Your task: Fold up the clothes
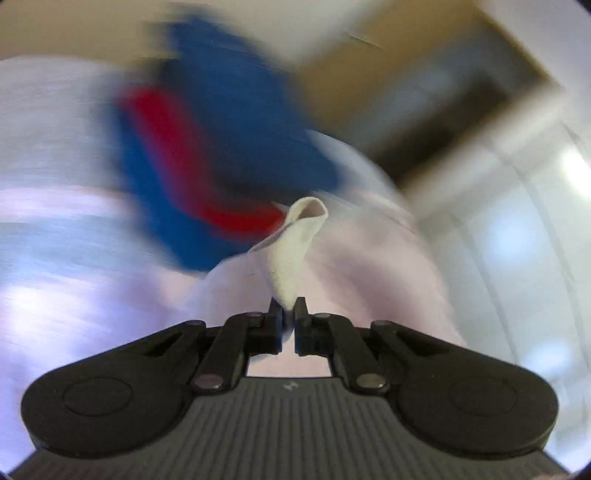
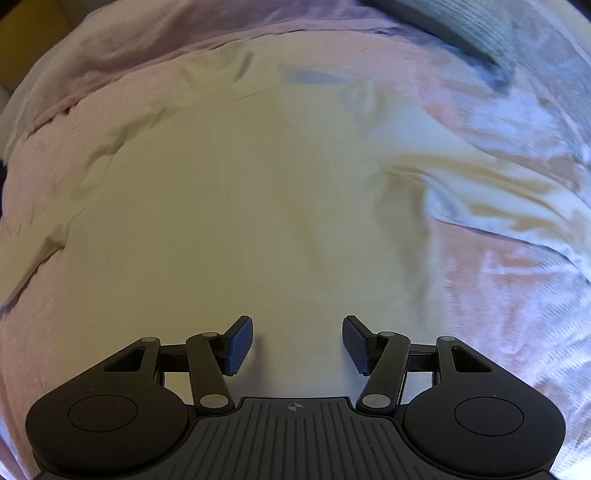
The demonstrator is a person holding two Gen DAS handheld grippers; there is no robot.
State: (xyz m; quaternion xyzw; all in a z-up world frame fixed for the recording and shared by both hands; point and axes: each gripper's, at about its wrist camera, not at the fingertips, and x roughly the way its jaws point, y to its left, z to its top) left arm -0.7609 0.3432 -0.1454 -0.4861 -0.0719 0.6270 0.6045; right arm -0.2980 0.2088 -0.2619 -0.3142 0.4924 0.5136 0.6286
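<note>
Left wrist view: we note the left claw (image 1: 289, 308) clamped tight on a strip of cream-white cloth (image 1: 295, 243). The strip rises from between the pads and ends in a small rolled loop at its top. We cannot tell which garment it belongs to. Everything beyond the claw is heavily blurred. Behind the strip we see pale pink fabric (image 1: 354, 266) spread across the lower half of the frame, and above and to the left of it a blue garment with a red band (image 1: 207, 122); its outline is too smeared to name further. Brown and white room surfaces at upper right are unreadable.

Right wrist view: we record the right claw (image 2: 297, 345) with its jaws spread wide and nothing between the pads (image 2: 240, 345). It points steeply down at a broad, pale cream-to-pink sheet of fabric (image 2: 280, 192) that fills nearly the whole frame, fairly flat in the middle, with shallow wrinkles at left and upper left and brighter creased folds at right. The pads sit close above this fabric; whether they touch it we cannot tell. A grey knit item (image 2: 469, 22) lies at the upper right edge, resting on the fabric.
</note>
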